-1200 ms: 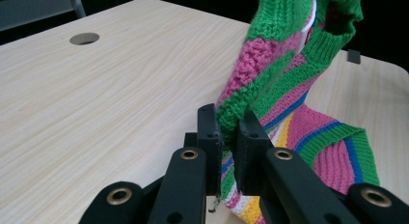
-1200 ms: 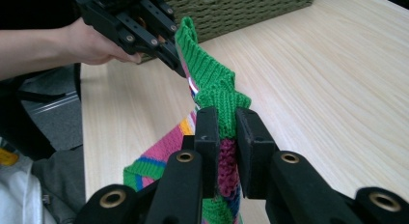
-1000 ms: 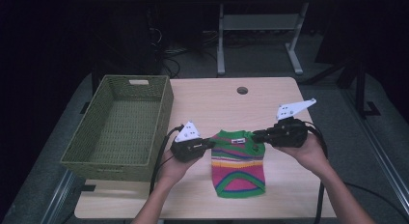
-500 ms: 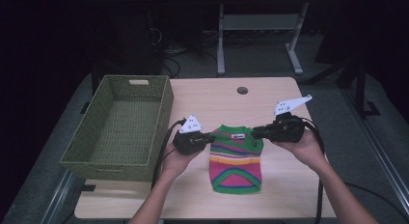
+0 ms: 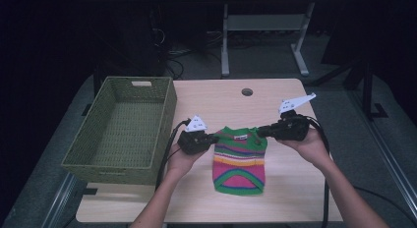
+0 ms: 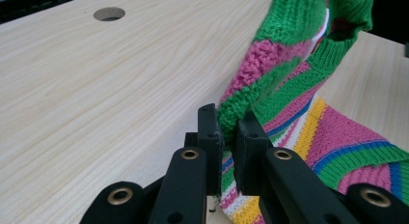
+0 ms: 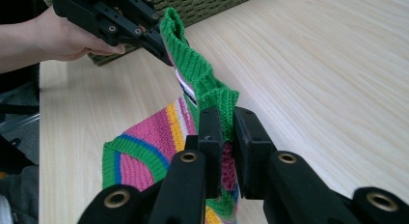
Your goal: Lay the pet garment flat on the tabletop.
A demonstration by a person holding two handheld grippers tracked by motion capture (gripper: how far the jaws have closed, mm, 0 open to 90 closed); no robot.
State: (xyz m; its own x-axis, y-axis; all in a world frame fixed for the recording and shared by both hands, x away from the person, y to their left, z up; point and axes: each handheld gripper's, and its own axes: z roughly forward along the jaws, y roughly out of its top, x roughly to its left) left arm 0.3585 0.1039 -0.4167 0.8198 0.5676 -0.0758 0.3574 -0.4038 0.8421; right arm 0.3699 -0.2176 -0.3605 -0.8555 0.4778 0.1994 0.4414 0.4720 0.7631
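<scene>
A small knitted sweater (image 5: 239, 161) with green, pink, yellow and blue stripes hangs by its top corners, its lower part resting on the wooden table (image 5: 216, 105). My left gripper (image 5: 213, 138) is shut on the sweater's left shoulder (image 6: 241, 101). My right gripper (image 5: 260, 131) is shut on the right shoulder (image 7: 219, 101). In the right gripper view the left gripper (image 7: 161, 48) and the hand holding it sit at the top left, pinching the green edge. The collar (image 6: 337, 26) is lifted off the table between the two grippers.
A green woven basket (image 5: 125, 127) stands empty at the table's left side, close to the left hand. A round cable hole (image 5: 247, 92) sits at the table's far middle. A metal-legged stand (image 5: 265, 36) is on the floor beyond the table.
Both grippers have moved slightly toward each other and away from the person, lifting the sweater's top edge. The sweater now looks narrower and more bunched at the shoulders.
</scene>
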